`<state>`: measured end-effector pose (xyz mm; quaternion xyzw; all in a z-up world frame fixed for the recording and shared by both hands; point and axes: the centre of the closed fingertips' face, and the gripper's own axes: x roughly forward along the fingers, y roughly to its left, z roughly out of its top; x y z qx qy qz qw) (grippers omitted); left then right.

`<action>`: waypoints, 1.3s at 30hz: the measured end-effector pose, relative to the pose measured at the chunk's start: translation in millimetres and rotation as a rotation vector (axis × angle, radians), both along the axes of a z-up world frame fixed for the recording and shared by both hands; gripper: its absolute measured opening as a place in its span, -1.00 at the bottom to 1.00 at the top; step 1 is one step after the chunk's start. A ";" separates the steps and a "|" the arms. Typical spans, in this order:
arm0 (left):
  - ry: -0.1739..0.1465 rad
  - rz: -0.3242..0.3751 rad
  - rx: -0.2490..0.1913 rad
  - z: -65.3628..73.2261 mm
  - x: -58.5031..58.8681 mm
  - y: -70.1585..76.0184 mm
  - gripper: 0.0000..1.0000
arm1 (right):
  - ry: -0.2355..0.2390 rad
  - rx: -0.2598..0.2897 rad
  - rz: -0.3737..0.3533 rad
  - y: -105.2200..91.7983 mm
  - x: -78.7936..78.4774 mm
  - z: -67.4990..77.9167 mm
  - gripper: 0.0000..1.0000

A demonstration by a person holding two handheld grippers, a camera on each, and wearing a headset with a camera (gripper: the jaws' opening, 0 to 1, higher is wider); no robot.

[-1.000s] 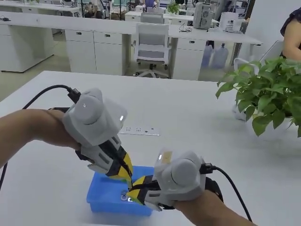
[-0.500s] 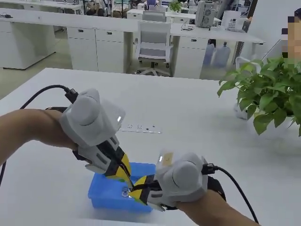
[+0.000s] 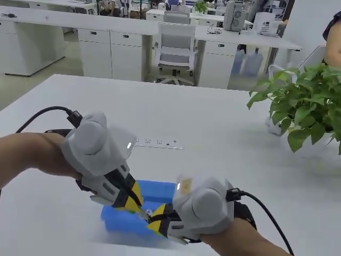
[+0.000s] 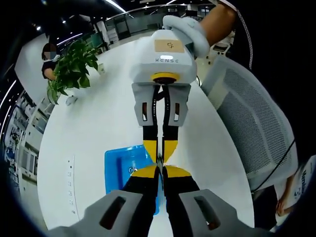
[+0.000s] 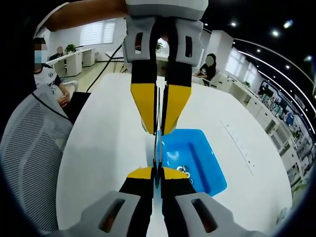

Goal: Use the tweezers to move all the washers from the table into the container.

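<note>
My left gripper (image 4: 160, 170) and right gripper (image 5: 157, 173) meet tip to tip at the edge of the blue container (image 5: 193, 146) on the white table (image 5: 98, 148). Both sets of jaws are pinched narrow on the thin tweezers (image 5: 157, 148). A few washers (image 5: 183, 171) lie inside the container; I can't read the small lettering on the right gripper's housing.

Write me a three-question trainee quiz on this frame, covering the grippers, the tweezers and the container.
1. True or false: washers already lie in the blue container.
2. What runs between the left gripper and the right gripper? A) a cable B) the tweezers C) a screwdriver
3. In the head view, what stands at the far right of the table?
Key: 1 true; 2 B; 3 the potted plant.
</note>
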<state>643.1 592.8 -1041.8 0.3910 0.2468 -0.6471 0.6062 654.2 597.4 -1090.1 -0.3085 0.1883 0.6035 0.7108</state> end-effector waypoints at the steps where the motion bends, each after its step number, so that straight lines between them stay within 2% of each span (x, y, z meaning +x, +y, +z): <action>1: -0.001 0.002 -0.003 -1.4 -1.2 0.3 -0.85 | -0.001 -0.006 0.003 -0.8 -1.4 -0.7 -0.91; 8: -0.021 0.009 0.019 -18.6 -5.4 7.3 -0.85 | -0.002 -0.053 0.026 -2.9 -9.6 -9.8 -0.92; 15: -0.015 0.032 0.030 -35.6 -13.6 15.2 -0.85 | 0.003 -0.092 0.055 -1.1 -18.5 -20.7 -0.92; 23: 0.009 0.057 0.029 -55.8 -22.1 20.0 -0.85 | 0.020 -0.127 0.085 -1.2 -28.6 -34.7 -0.91; 32: 0.031 0.082 0.042 -81.5 -30.0 23.4 -0.85 | 0.072 -0.160 0.098 -0.5 -37.6 -55.5 -0.89; 39: 0.065 0.102 0.039 -97.1 -33.3 27.2 -0.85 | 0.101 -0.175 0.103 2.4 -42.8 -69.4 -0.87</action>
